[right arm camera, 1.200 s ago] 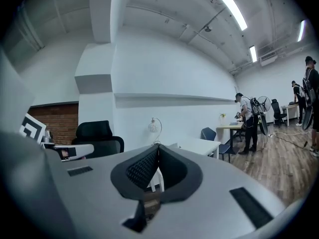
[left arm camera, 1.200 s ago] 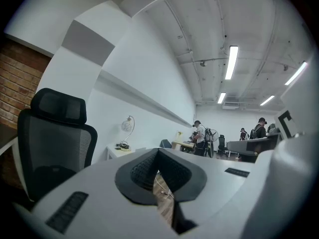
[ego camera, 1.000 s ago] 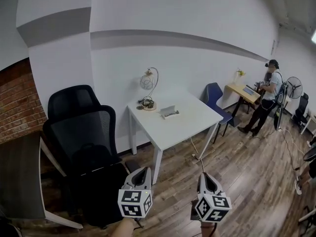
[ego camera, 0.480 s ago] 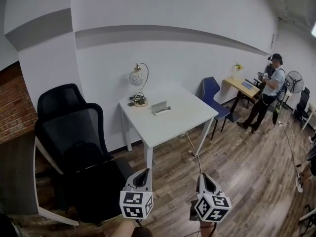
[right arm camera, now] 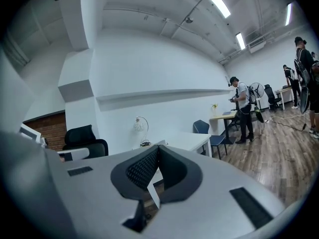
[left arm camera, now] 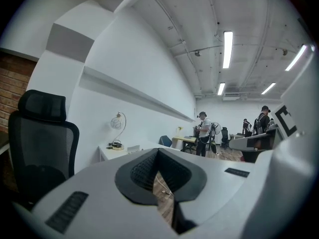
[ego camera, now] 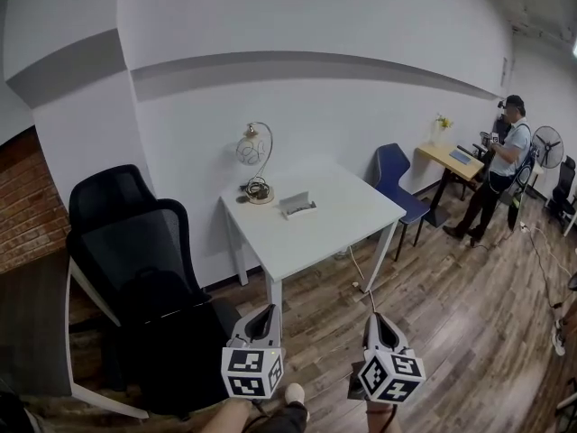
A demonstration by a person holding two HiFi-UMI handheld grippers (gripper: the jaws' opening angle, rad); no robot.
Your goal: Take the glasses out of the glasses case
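Note:
A small pale glasses case point(ego camera: 298, 206) lies on the white table point(ego camera: 343, 224) across the room, beside a globe lamp point(ego camera: 253, 162). In the left gripper view the case point(left arm camera: 133, 147) shows as a small pale shape near the lamp point(left arm camera: 117, 131). My left gripper point(ego camera: 264, 315) and right gripper point(ego camera: 376, 321) hang low in the head view, well short of the table, over the wood floor. Both are shut with nothing between the jaws, their tips meeting in the left gripper view point(left arm camera: 157, 151) and the right gripper view point(right arm camera: 158, 147).
A black office chair point(ego camera: 144, 278) stands left of the table, close to my left gripper. A blue chair point(ego camera: 397, 177) and a wooden desk point(ego camera: 455, 161) sit at the right, where a person point(ego camera: 505, 165) stands. A cable point(ego camera: 359, 273) trails down from the table. A shoe tip point(ego camera: 294, 393) shows below.
The view has shifted: the table first slid left in the head view, then drew slightly nearer. Both grippers stay shut and low. A shoe tip has come into view at the bottom.

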